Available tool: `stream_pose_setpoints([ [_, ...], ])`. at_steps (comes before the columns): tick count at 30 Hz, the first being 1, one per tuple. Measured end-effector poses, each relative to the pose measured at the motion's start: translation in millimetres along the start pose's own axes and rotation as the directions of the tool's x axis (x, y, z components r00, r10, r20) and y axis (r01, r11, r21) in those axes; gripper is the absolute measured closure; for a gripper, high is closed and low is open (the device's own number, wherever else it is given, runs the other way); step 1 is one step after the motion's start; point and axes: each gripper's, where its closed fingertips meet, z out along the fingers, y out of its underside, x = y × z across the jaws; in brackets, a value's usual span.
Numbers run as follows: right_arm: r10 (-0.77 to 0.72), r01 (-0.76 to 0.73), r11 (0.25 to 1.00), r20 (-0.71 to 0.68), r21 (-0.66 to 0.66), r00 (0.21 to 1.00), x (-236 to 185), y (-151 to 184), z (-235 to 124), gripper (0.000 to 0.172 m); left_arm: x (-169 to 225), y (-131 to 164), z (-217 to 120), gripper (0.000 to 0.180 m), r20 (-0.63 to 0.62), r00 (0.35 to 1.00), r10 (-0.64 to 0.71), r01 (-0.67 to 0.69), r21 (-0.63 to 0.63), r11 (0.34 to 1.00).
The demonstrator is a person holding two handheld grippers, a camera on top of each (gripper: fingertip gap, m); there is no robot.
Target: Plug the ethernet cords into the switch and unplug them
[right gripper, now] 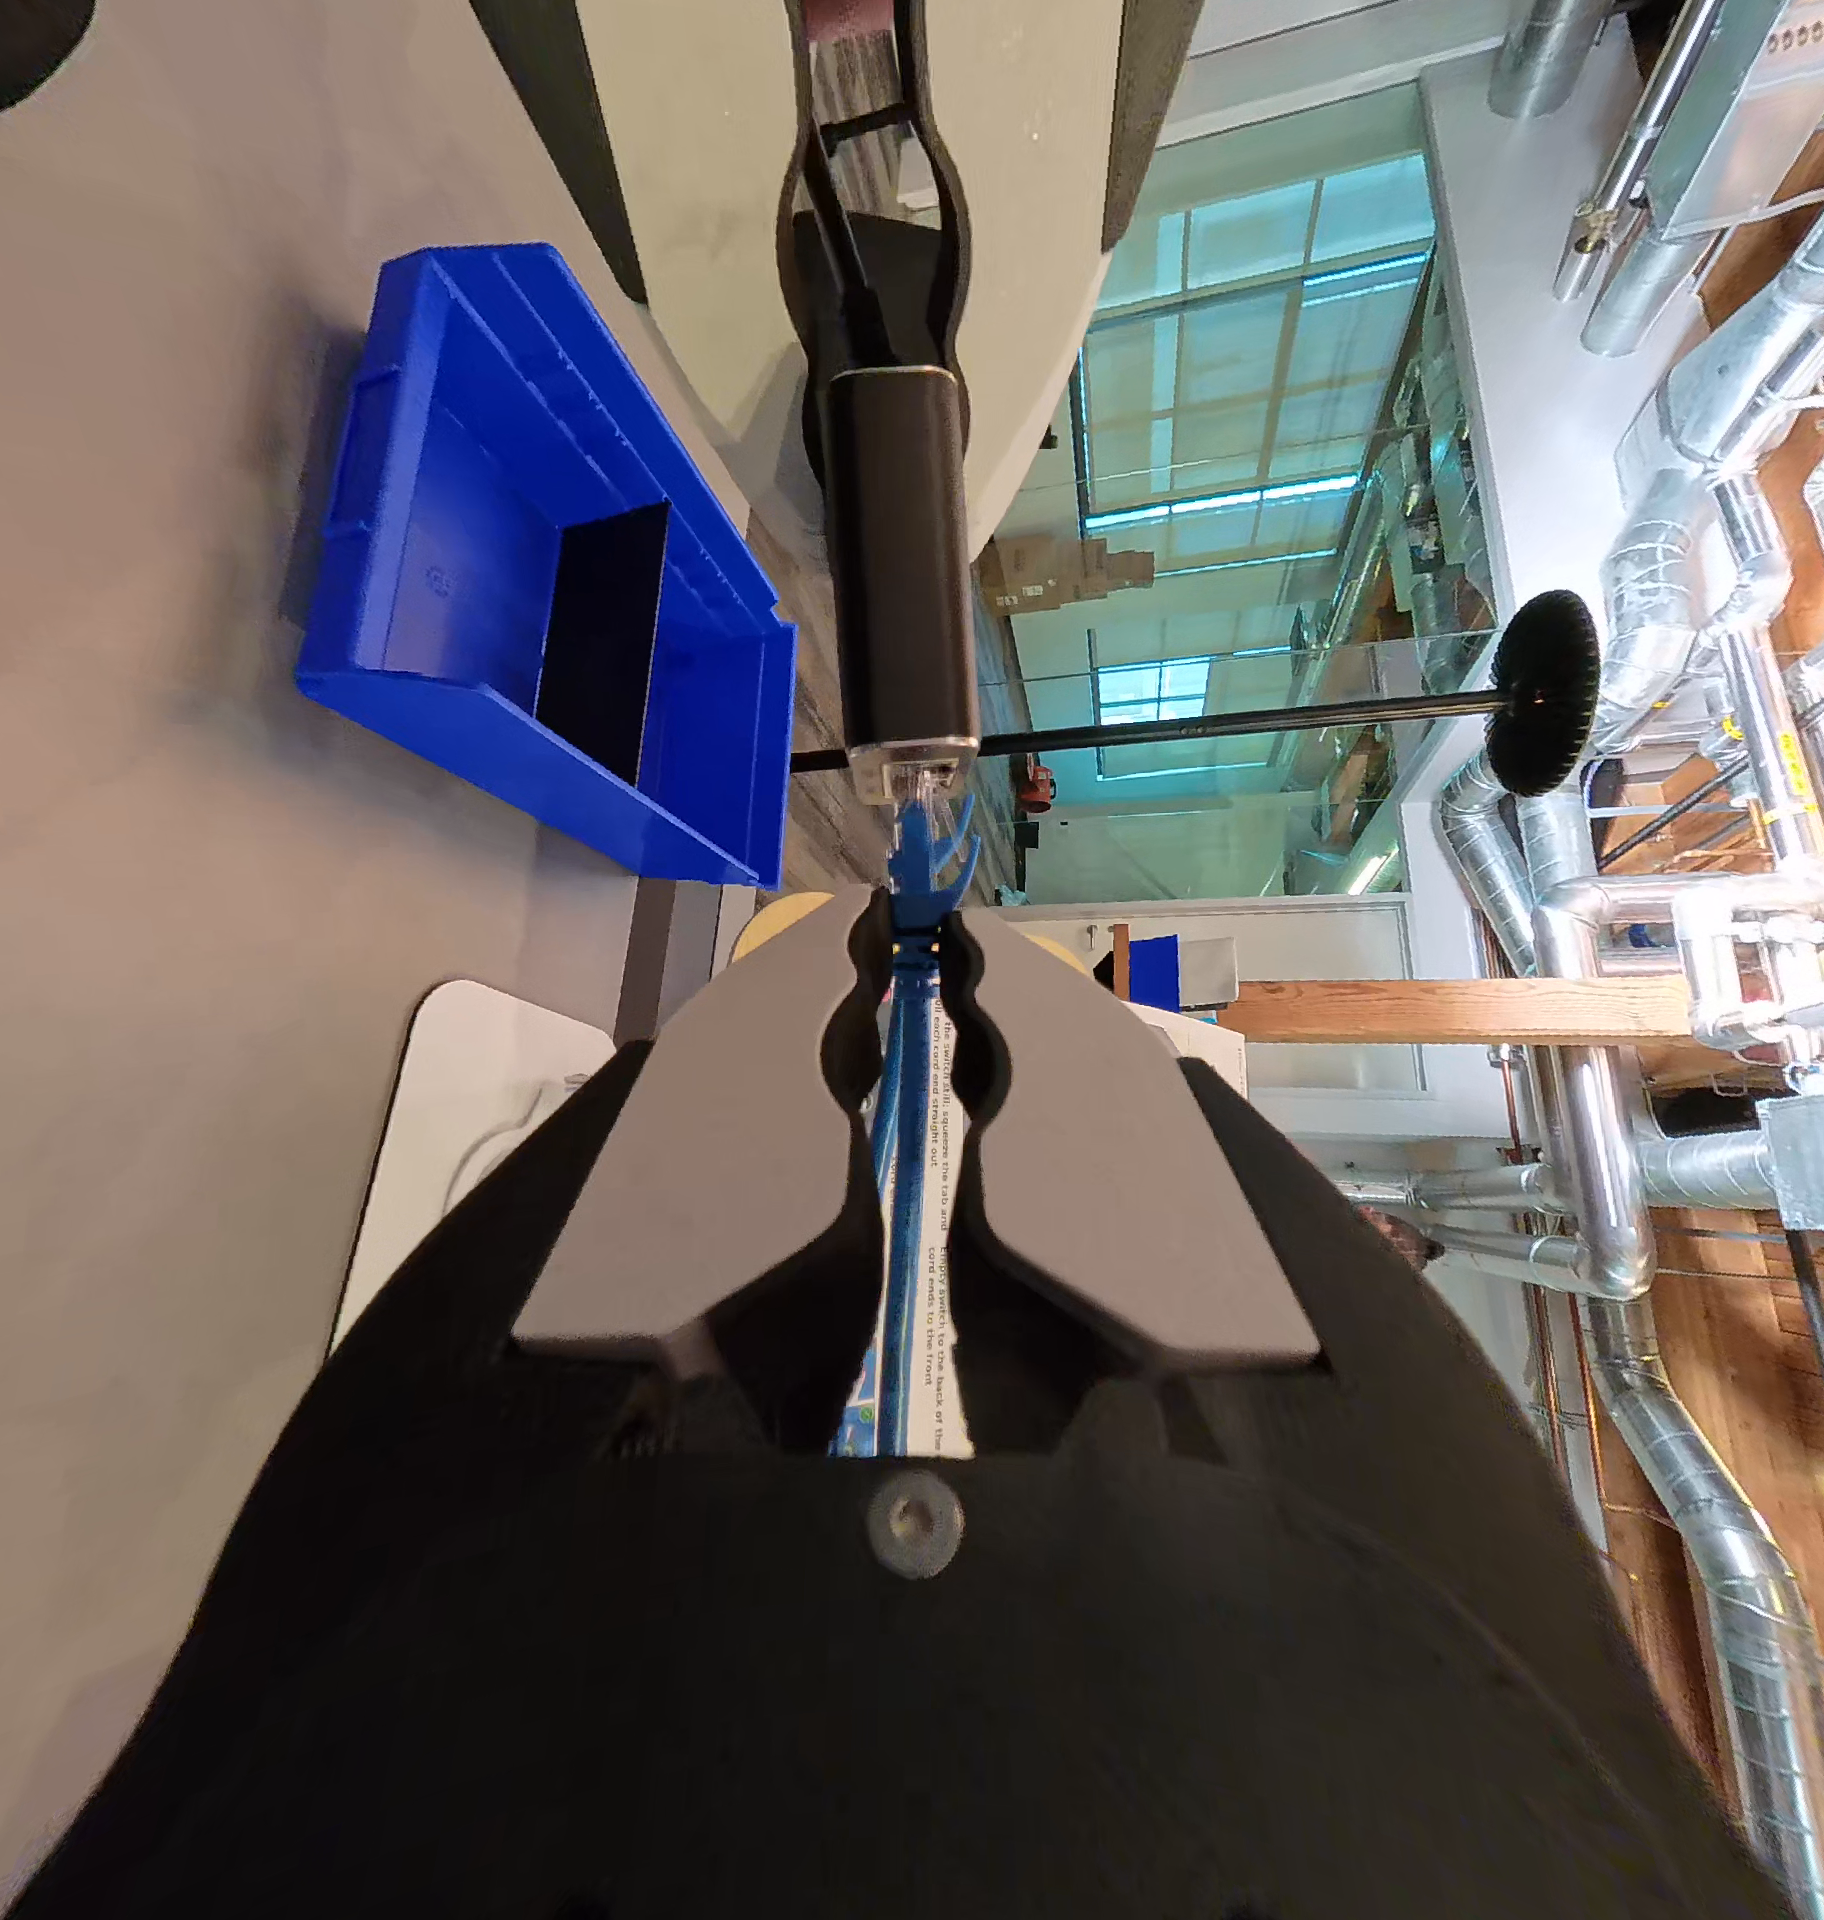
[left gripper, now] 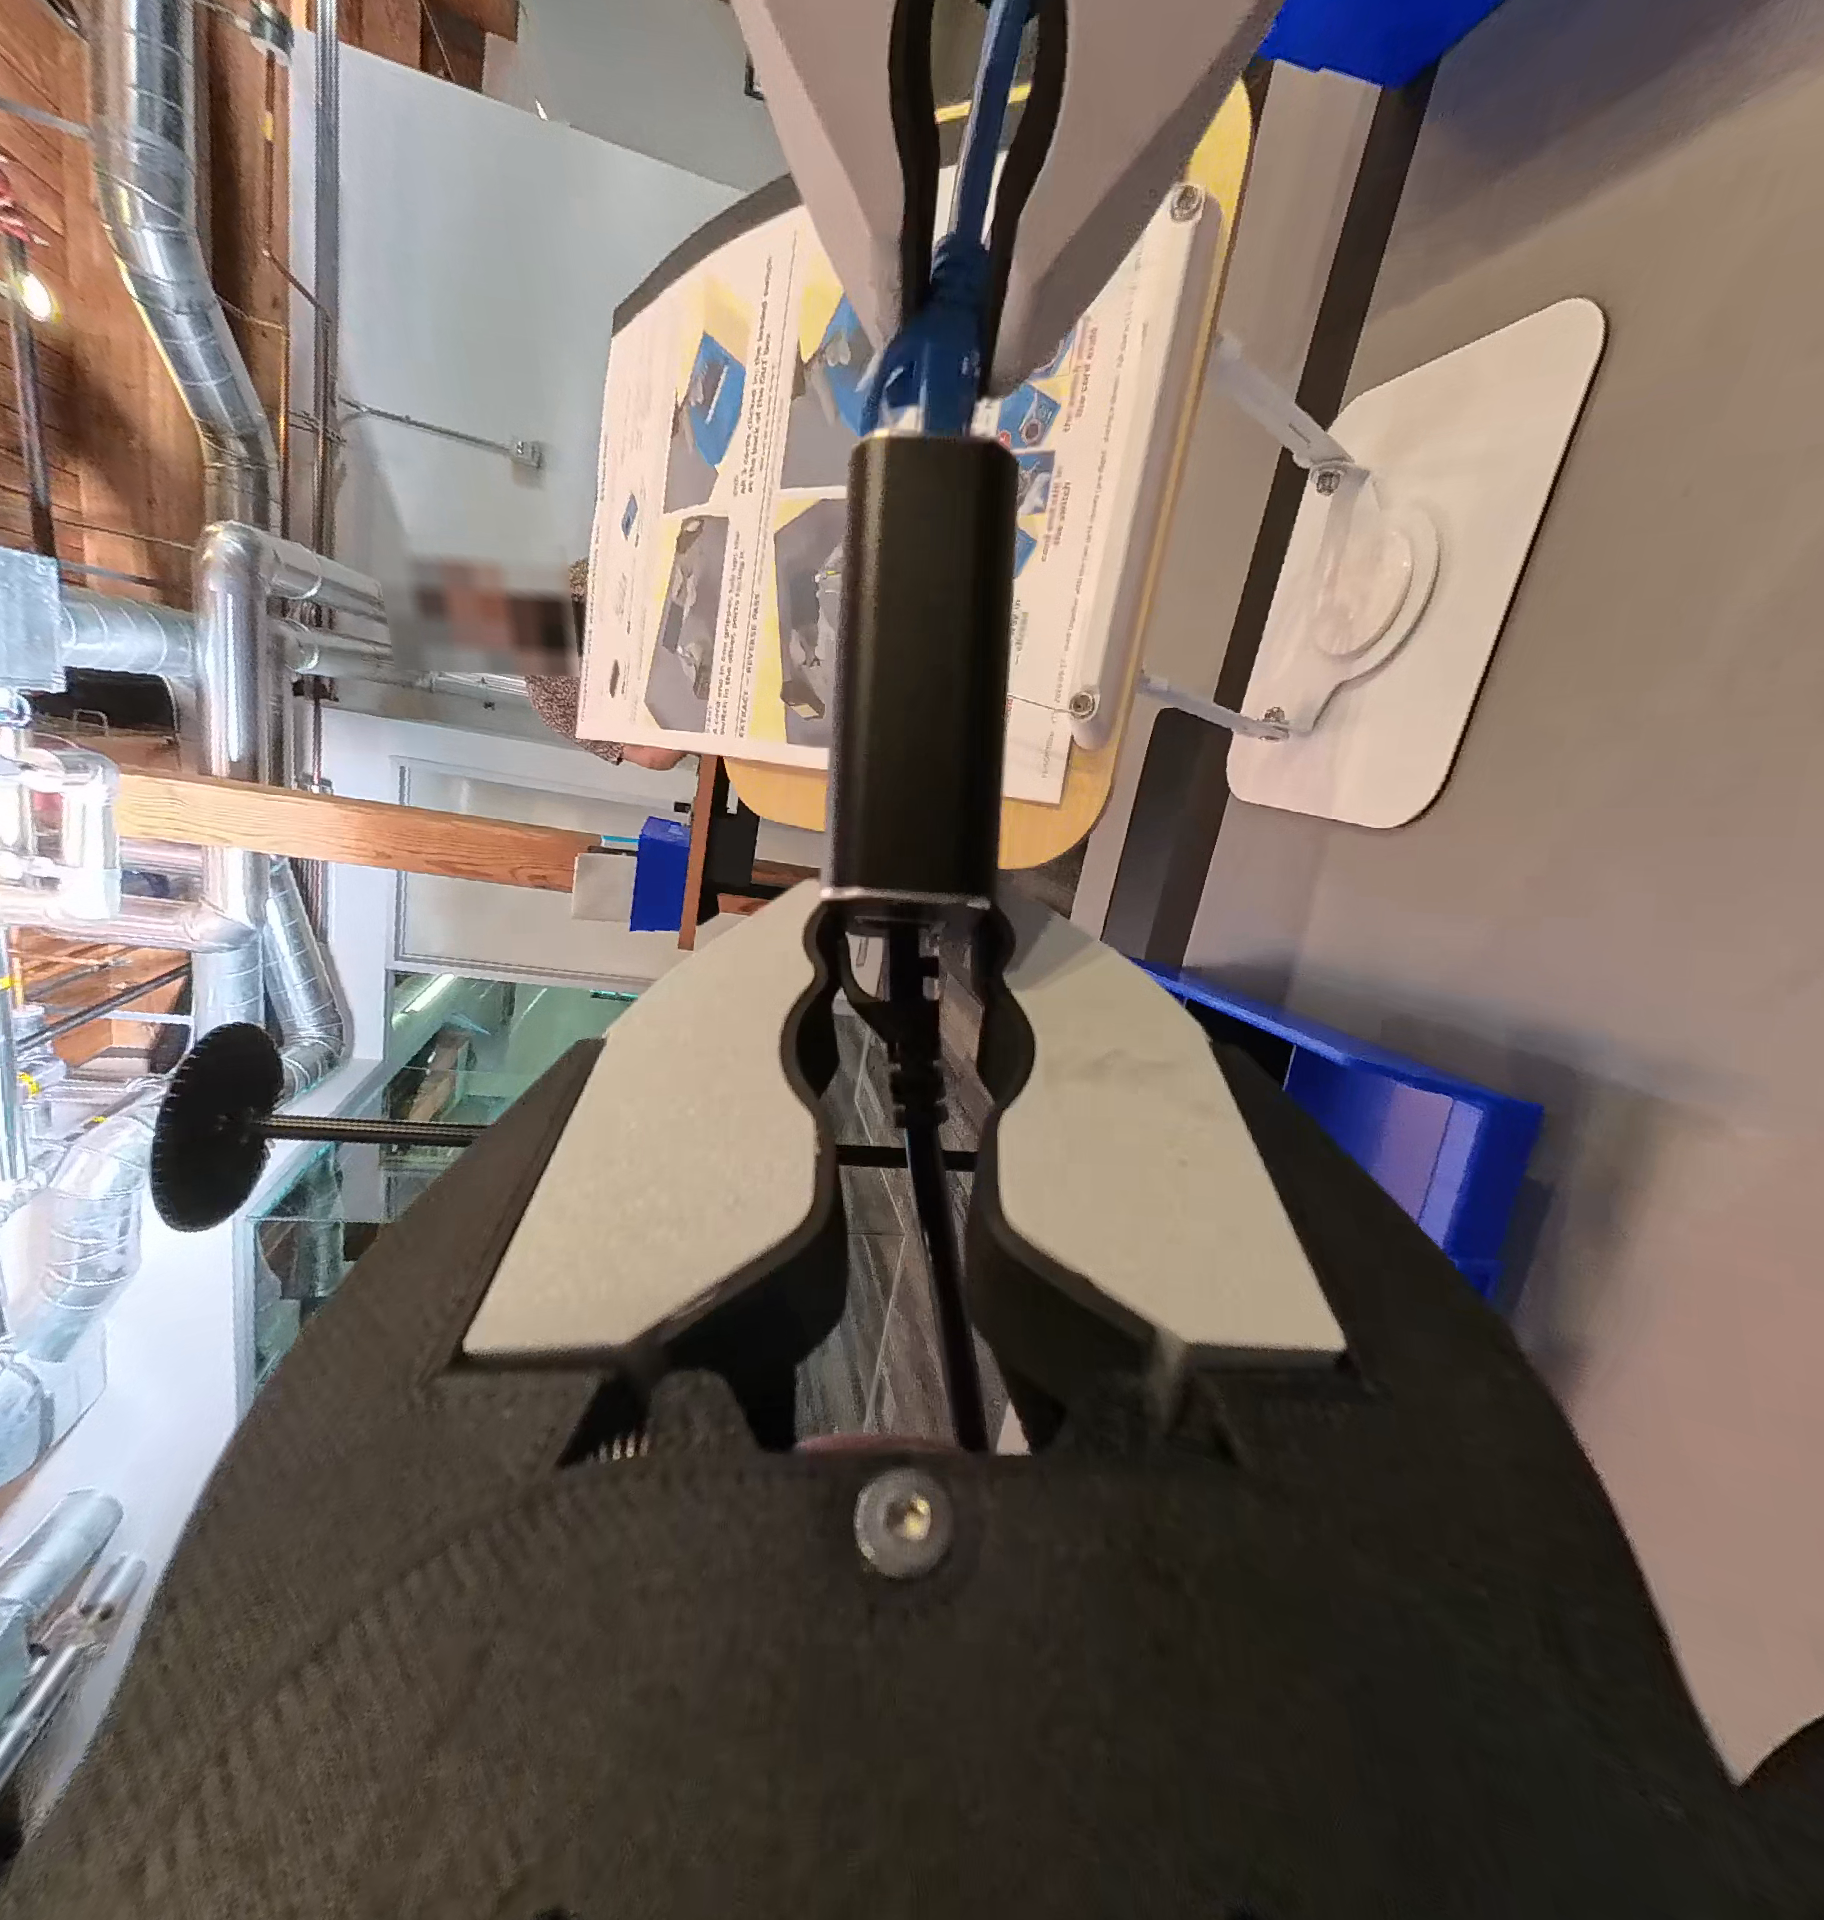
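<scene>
My left gripper [left gripper: 908,920] is shut on the near end of a small black switch [left gripper: 918,665] and holds it in the air. A black cord [left gripper: 939,1247] runs back from the switch between my fingers. My right gripper [right gripper: 913,930] is shut on the boot of a blue ethernet cord [right gripper: 903,1143]. The cord's clear plug [right gripper: 923,795] sits in the port at the switch's [right gripper: 903,582] facing end. The two grippers face each other in line. The left wrist view shows the blue cord [left gripper: 939,343] entering the switch's far end, between the right gripper's grey fingers [left gripper: 1095,208].
A blue bin [right gripper: 534,582] with a dark divider stands on the grey table [right gripper: 160,831]. An instruction sheet [left gripper: 700,499] on a wooden board leans on a clear stand with a white base [left gripper: 1407,582]. A black disc on a rod [right gripper: 1542,707] sticks out beside the switch. Some 8 cm of space lies between my two pairs of fingers.
</scene>
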Motion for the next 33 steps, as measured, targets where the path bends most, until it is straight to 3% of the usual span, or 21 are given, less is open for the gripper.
stream_pose_setpoints([
  [33,-0.013,0.013,1.0,-0.031,0.01,0.999,15,-12,-17,0.163,-18,-19,-4,0.159,0.064,0.995,0.07,-0.07,-0.013,0.997],
])
